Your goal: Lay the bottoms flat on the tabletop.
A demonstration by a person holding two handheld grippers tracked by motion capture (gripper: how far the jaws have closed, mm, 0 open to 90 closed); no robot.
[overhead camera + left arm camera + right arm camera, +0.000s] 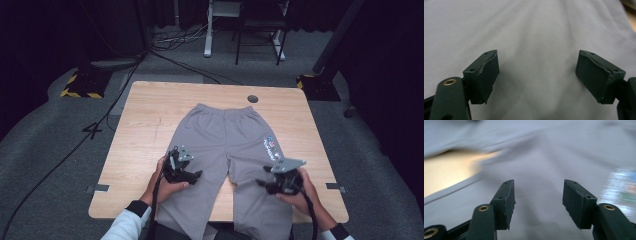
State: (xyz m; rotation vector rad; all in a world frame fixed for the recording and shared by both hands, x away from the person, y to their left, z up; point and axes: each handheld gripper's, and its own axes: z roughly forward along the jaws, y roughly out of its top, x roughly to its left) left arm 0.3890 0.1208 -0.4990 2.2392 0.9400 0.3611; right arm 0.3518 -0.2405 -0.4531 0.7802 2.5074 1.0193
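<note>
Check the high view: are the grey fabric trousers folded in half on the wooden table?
No, the grey fabric trousers lie spread flat, both legs apart, on the wooden table.

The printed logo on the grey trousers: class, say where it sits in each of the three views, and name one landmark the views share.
High view: the printed logo lies on the trousers, on the leg at picture right, just above the right gripper.
Left gripper view: plain grey cloth between the open jaws; no logo here.
Right gripper view: a blurred colourful patch at the right edge.
Shared landmark: the grey trouser cloth.
</note>
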